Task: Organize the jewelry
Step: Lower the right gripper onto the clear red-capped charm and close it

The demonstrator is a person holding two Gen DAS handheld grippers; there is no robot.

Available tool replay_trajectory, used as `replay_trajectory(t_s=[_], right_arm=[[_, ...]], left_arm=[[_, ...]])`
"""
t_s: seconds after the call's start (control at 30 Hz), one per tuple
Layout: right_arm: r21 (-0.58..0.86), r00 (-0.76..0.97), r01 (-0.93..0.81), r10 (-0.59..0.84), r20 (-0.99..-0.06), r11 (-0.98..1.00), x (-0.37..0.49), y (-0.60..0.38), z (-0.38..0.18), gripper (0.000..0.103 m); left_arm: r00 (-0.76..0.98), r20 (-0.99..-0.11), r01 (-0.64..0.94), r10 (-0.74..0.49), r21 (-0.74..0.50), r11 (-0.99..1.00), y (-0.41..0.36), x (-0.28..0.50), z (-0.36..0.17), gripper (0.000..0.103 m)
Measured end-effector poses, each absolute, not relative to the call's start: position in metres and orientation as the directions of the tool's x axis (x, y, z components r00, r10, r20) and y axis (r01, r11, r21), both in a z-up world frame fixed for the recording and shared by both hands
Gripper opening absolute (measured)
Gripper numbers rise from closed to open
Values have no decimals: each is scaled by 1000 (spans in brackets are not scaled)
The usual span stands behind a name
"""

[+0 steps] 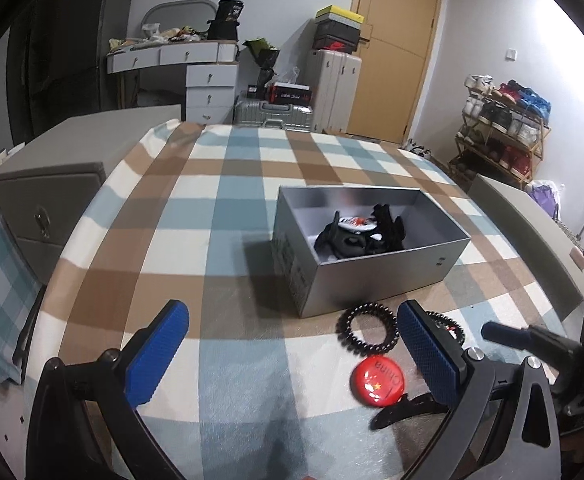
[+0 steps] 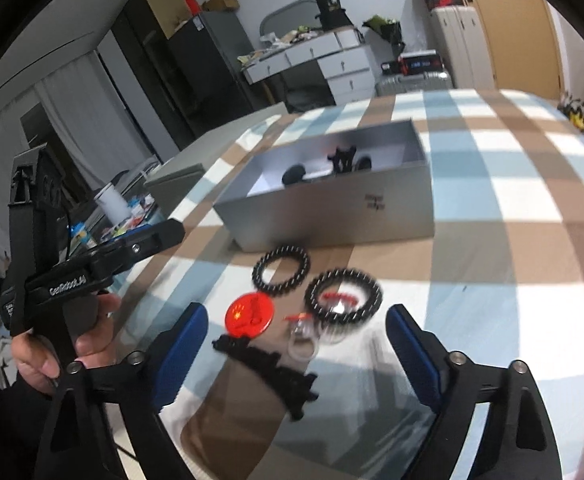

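White walls [image 1: 491, 20] all round, with a tan wooden door [image 1: 395, 48] at the back and a pale suitcase [image 1: 337, 92] beside it, stacked shoeboxes [image 1: 337, 32] on top (a second, silver case lying flat nearby). Left of that a white dresser [image 1: 196, 68] with cluttered top and a curved mirror, then a dark tall wardrobe [image 1: 68, 40] carrying open cardboard boxes. On the right a wooden shoe rack [image 1: 503, 132] full of sneakers; in the foreground a checked cloth [image 1: 220, 208] in blue, brown and white, brightly lit from the right.
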State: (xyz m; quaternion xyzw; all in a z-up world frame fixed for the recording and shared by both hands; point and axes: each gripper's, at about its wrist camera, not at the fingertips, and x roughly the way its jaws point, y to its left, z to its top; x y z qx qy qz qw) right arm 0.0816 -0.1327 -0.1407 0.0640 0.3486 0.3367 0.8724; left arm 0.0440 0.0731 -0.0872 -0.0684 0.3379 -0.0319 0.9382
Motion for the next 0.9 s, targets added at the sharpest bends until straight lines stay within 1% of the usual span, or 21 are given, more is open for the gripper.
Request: replay_trajectory(t_s=[0.07, 0.13, 0.37, 0.4, 0.43, 0.57, 0.67, 0.73, 0.8, 0.83, 0.87, 0.9], right_arm=[[365, 518, -537, 639, -569, 760, 82, -131, -145, 82], [372, 513, -529, 637, -575, 763, 82, -129, -146, 73], [362, 510, -515, 617, -599, 777, 82, -124, -147, 59], [356, 510, -517, 614, -603, 779, 82, -122, -147, 53], [350, 508, -519, 610, -608, 780, 81, -120, -147, 49], [321, 515, -528, 597, -615, 786, 78, -113, -145, 48], [287, 525, -536, 579, -624, 794, 77, -107, -146, 43], [265, 523, -539, 565, -639, 799, 78, -101, -148, 37], [233, 532, -536, 539, -653, 811, 79, -96, -149, 26], [218, 538, -536, 528, -657, 816, 79, -94, -149, 22], [201, 546, -532, 516, -660, 822, 79, -93, -150, 20], [184, 558, -525, 499, -663, 831, 79, -91, -150, 14]], left_arm=[[763, -637, 9, -108, -157, 988, 75, 44, -90, 102], [758, -642, 5, -112, -167, 986, 77, 43, -92, 102], [750, -651, 8, -116, -167, 986, 78, 40, -96, 102], [748, -653, 7, -117, -169, 986, 79, 40, -97, 102], [745, -657, 5, -119, -173, 985, 80, 41, -98, 102], [736, -666, -2, -123, -184, 983, 82, 41, -101, 102], [736, -666, 0, -123, -182, 983, 82, 40, -101, 102], [735, -667, 2, -125, -181, 983, 83, 39, -102, 102], [733, -668, 3, -126, -183, 983, 83, 40, -102, 102], [731, -670, 3, -128, -184, 983, 84, 39, -103, 102], [730, -671, 3, -128, -184, 983, 84, 39, -103, 102], [729, -673, 3, -127, -183, 983, 84, 39, -104, 102]])
